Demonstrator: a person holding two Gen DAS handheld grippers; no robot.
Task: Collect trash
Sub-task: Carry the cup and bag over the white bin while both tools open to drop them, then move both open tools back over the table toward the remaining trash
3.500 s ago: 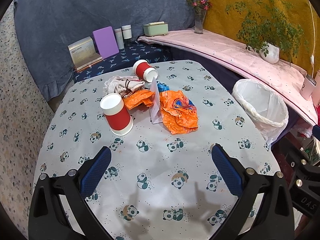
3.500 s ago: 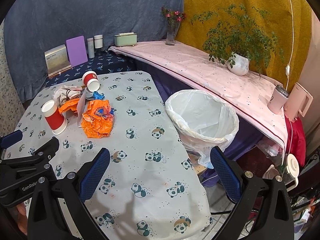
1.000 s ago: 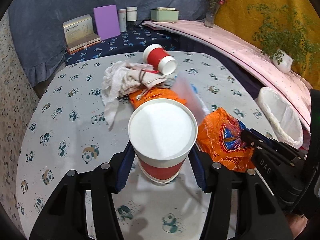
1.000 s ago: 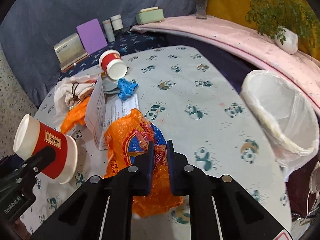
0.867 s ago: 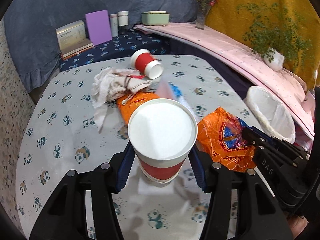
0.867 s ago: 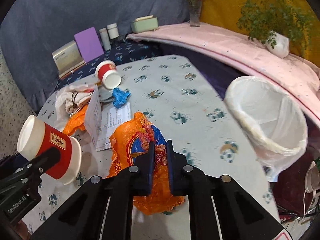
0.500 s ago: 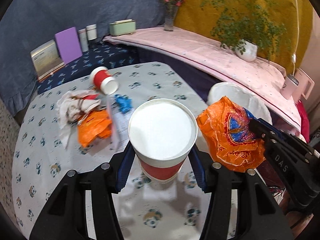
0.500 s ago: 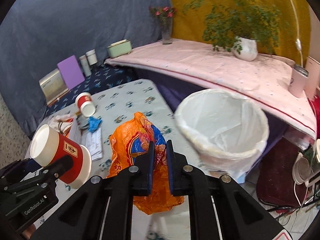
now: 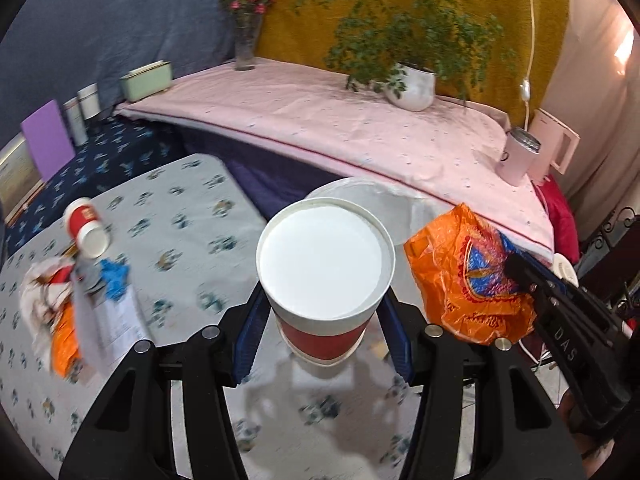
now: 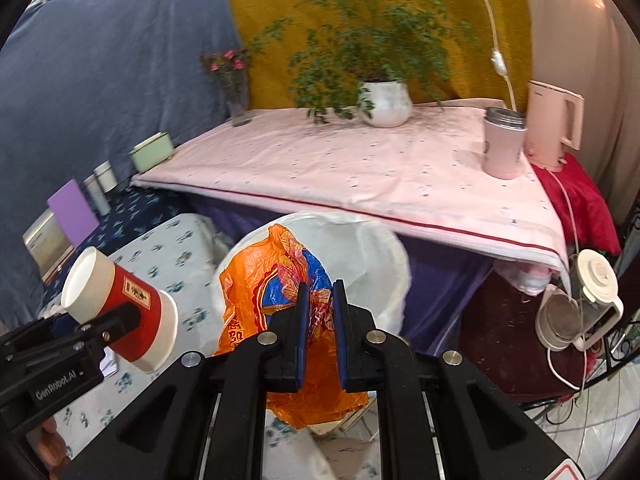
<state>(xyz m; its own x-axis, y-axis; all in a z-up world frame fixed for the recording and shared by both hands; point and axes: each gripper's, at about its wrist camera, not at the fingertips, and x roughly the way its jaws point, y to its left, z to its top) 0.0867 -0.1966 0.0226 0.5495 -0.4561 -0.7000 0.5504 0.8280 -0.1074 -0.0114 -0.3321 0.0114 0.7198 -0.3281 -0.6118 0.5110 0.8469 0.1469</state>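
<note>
L tongs pinch red paper cup btwn blue pads, rim toward cam. R tongs nearly closed on orange plastic bag, hanging in front of white-lined bin, past tabletop edge.

The panda-print bench carries a tipped red cup, papers, blue scrap and an orange bag.

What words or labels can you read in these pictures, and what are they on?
"DAS": right gripper, on its body in the left wrist view.
"GenRobot.AI": left gripper, on its body in the right wrist view.
Red paper cup label: unreadable.
Orange plastic bag print: unreadable.
</note>
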